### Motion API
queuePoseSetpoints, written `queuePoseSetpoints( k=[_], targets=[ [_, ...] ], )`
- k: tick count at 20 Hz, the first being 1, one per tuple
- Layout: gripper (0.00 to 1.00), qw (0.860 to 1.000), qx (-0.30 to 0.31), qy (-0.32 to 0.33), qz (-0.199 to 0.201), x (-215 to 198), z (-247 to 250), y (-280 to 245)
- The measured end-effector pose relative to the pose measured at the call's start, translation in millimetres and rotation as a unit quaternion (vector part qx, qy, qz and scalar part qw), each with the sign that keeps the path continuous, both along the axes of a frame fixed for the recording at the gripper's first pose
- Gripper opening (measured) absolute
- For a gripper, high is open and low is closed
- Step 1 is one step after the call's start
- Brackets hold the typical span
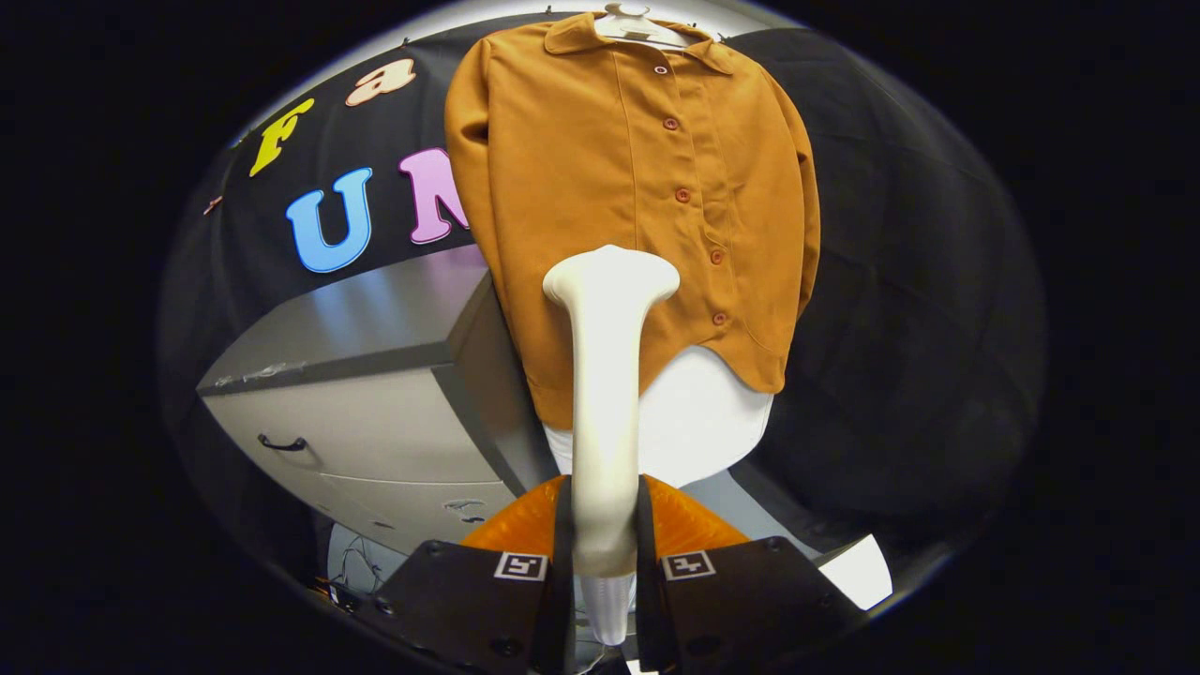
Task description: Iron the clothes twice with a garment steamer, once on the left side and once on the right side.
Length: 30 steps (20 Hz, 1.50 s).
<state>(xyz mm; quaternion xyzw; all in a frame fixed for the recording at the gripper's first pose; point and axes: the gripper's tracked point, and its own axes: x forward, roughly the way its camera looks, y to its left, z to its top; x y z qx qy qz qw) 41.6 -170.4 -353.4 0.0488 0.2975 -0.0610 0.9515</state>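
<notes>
We had the gripper (605, 525) closed on the handle of the garment steamer (607, 394), both fingers pressing its sides. The steamer's long axis ran straight out from between the fingers toward twelve o'clock, ending in the broad head (611, 277). That head stood in front of the lower half of the orange shirt (619, 206), which hung on a hanger (637, 23) ahead of us, its hem over something white (703, 422). We could not tell whether the head touched the cloth or hung just short of it. The button placket (689, 197) lay at about one o'clock from the head, so the head sat on the panel beside it. A grey cabinet (375, 394) stood at nine o'clock. We judged that the coming stroke would turn on keeping the head along the shirt's vertical length.
</notes>
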Motion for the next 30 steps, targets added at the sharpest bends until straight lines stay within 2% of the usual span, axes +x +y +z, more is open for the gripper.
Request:
queuePoseSetpoints(
  k=[5, 10, 21, 25, 30],
  targets=[
    [0.29, 1.0, 0.0, -0.019, 0.009, -16, 23, 3],
    [0.29, 0.996, -0.011, -0.089, 0.012, -10, 91, 1],
    [0.29, 0.963, -0.031, -0.266, 0.004, 4, 274, -14],
    [0.29, 0.951, -0.038, -0.306, -0.005, 9, 314, -26],
    [0.29, 0.943, -0.034, -0.331, -0.015, 22, 344, -43]
  ],
)
